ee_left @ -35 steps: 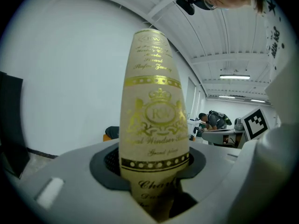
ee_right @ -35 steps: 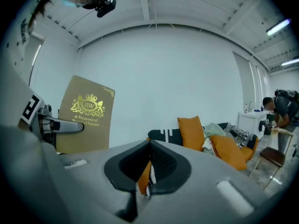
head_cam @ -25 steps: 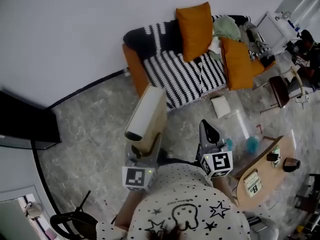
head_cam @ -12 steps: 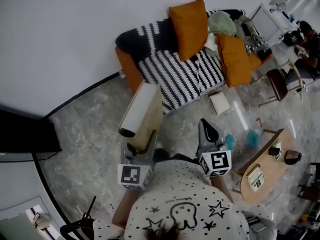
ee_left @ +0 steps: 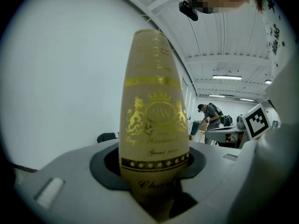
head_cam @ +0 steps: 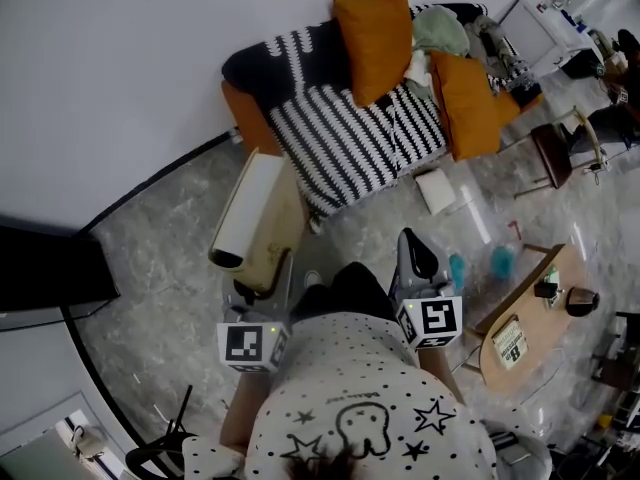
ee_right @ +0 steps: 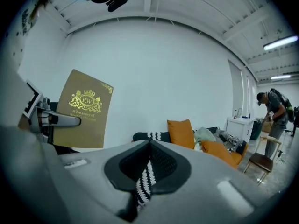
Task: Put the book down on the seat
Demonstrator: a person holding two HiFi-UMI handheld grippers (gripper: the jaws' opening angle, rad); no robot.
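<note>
In the head view my left gripper [head_cam: 264, 280] is shut on the lower end of a tan book [head_cam: 255, 223] with gold print, held upright over the grey floor. The left gripper view shows that book [ee_left: 154, 125] rising from between the jaws [ee_left: 156, 190]. A black-and-white striped sofa seat [head_cam: 350, 143] lies ahead, apart from the book. My right gripper [head_cam: 410, 245] hangs beside it with its tips together and nothing in them. In the right gripper view, the right gripper [ee_right: 149, 146] points at the sofa [ee_right: 145, 136], and the book [ee_right: 84, 111] stands to its left.
Two orange cushions [head_cam: 375, 38] [head_cam: 465, 103] and loose clothes sit on the sofa's back and right end. A white box [head_cam: 438, 190] lies on the floor in front. A round wooden table [head_cam: 520, 328] and a chair [head_cam: 555, 153] stand at right. A person [ee_right: 273, 115] stands far right.
The sofa has drifted up in the head view. The left gripper and book have shifted left and the book leans more to the left. The right gripper stays as it was.
</note>
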